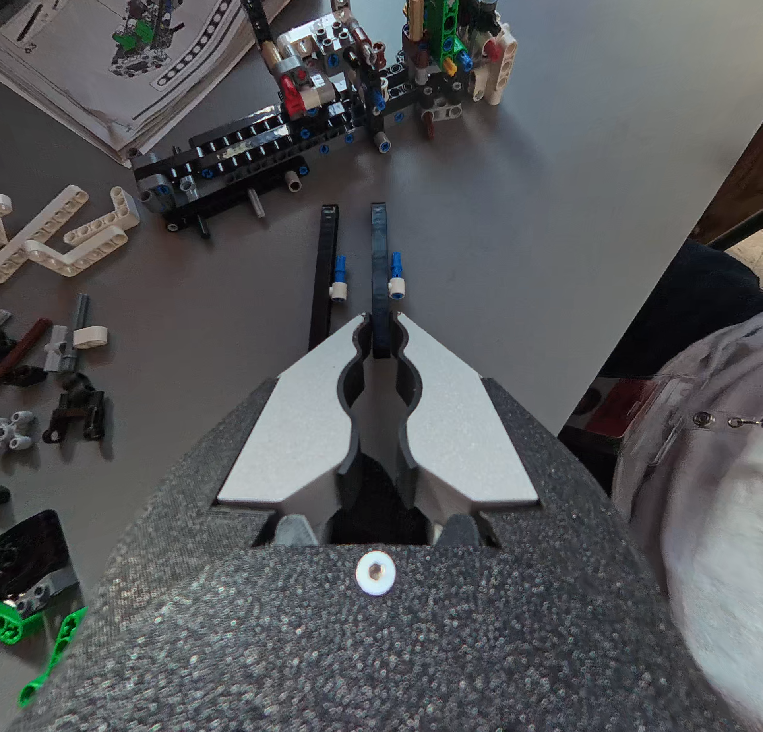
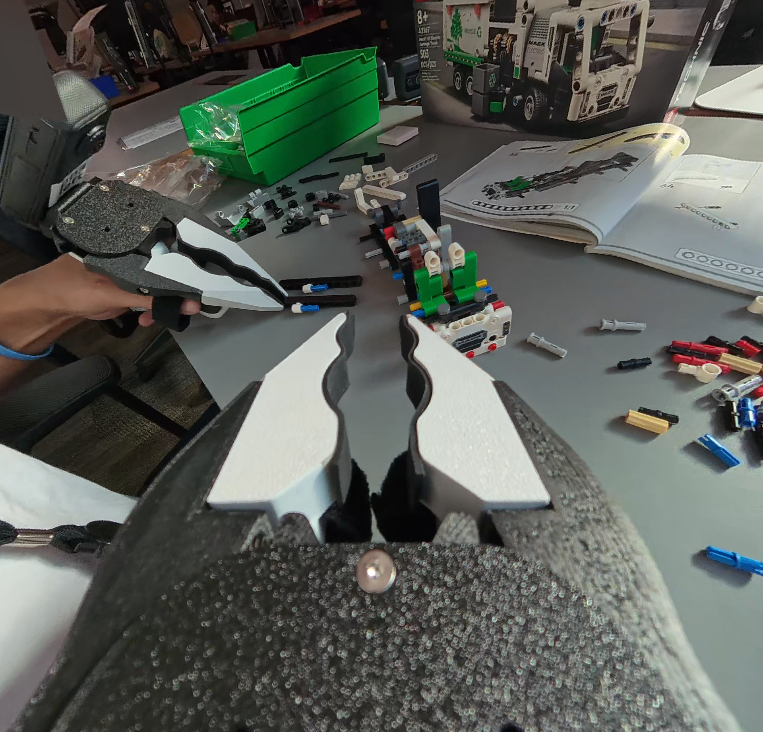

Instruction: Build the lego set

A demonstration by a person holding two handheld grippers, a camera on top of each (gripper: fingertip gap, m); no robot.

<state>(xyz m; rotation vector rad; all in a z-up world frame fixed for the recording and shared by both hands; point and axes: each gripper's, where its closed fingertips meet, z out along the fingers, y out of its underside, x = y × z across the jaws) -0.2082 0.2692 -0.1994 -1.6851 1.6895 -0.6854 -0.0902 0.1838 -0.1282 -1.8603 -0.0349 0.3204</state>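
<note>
- Two long black beams lie side by side on the grey table [image 1: 536, 175], each with a blue pin in a white connector on its side; the held beam [image 1: 379, 266] has its near end pinched between the tips of the left gripper [image 1: 380, 324], jaws pressed against it.
- Its twin, the second beam [image 1: 326, 266], lies just beside the held beam, parallel, outside the left jaw and not gripped.
- From the right wrist view the left gripper [image 2: 283, 301] comes in from the side, a person's hand [image 2: 82, 295] on its handle, with the held beam [image 2: 326, 299] sticking out of its tip.
- Spread jaws mark the right gripper [image 2: 373, 320]; nothing sits between them, and it hovers near the held beam without touching it.
- Beyond the held beam stands the part-built truck chassis [image 2: 429, 274], black frame with green, white and red parts.
- Further out from the held beam, loose pins [image 2: 702, 365] scatter on one side, small parts [image 2: 289, 212] and a green bin [image 2: 297, 117] on the other.
- An open instruction booklet [image 2: 619, 200] and the set's box [image 2: 557, 43] lie past the chassis.
- Behind the table the room is dim, with benches and shelving.
</note>
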